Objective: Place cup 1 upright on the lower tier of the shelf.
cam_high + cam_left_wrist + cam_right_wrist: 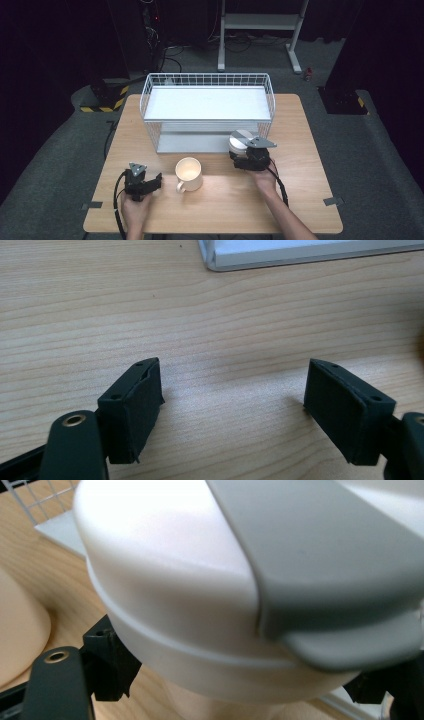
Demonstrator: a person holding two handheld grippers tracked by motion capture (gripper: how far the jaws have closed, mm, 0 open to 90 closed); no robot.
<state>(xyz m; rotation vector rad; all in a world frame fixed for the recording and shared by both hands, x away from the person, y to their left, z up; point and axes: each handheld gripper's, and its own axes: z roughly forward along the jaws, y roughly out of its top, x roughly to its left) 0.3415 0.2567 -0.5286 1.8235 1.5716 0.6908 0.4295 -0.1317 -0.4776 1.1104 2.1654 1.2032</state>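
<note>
A white round container with a grey band across its lid is held just in front of the white wire rack. My right gripper is shut on it. In the right gripper view the container sits between the two black jaws of the right gripper, one pad on each side of its lower rim. My left gripper rests low at the table's front left, open, and points toward a cream mug. Bare wood lies between the pads of the left gripper.
The rack has a white shelf on top and a grey base plate underneath. The mug stands upright just left of the held container, handle toward the front. The wooden table ends a little behind the rack.
</note>
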